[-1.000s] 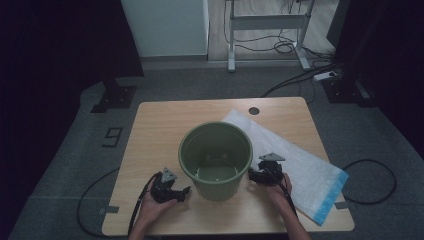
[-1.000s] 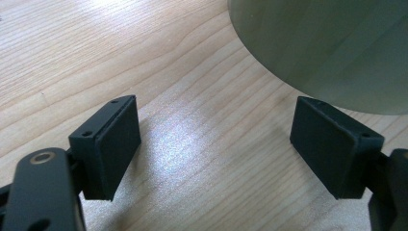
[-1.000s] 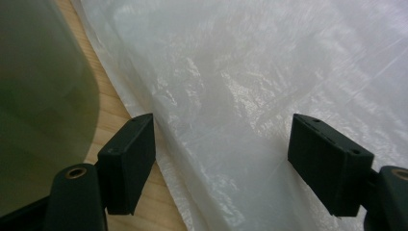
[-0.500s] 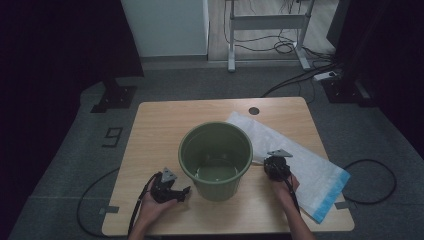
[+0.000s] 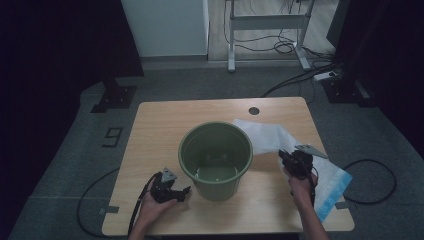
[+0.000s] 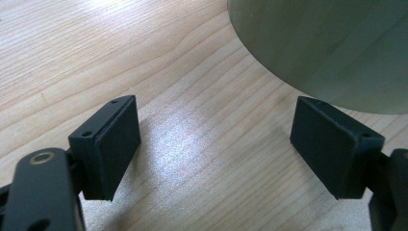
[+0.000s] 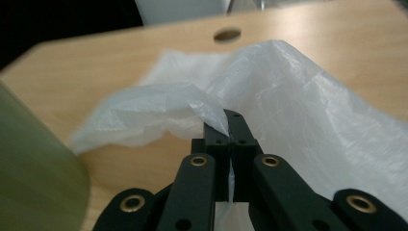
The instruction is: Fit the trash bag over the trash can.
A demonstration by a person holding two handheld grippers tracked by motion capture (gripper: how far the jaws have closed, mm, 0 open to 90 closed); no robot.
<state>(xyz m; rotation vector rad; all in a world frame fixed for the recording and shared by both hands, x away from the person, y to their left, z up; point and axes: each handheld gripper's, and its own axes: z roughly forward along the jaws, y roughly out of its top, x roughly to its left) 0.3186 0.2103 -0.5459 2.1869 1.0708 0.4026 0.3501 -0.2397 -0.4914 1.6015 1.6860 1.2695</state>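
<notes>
Looking down from the high view, a green plastic bucket (image 5: 215,160) stands mid-counter (image 5: 165,125), and a thin white plastic bag (image 5: 280,142) with a blue end lies flat just right of it. The right hand-held gripper (image 5: 286,156) is clenched on the bag's near-left edge, beside the bucket's rim; the left hand-held gripper (image 5: 184,192) rests low at the bucket's base.

Seen from the left gripper view, the left hand-held gripper (image 6: 216,144) stands released, jaws wide apart over bare wood, the bucket's wall (image 6: 327,48) just ahead and untouched.

Seen from the right gripper view, the right hand-held gripper (image 7: 226,120) pinches a fold of the bag (image 7: 269,96), the film puckering up from the counter around the pads. The bag looks feather-light, limp and slippery: it will likely drape and slide, so an edge fold such as this one seems the sensible hold, ideally near the mouth.

Compared with a second earlier, the right hand-held gripper has left the bucket's side, shifted right onto the bag and just closed on it, lifting the film slightly; the left one is unmoved.
</notes>
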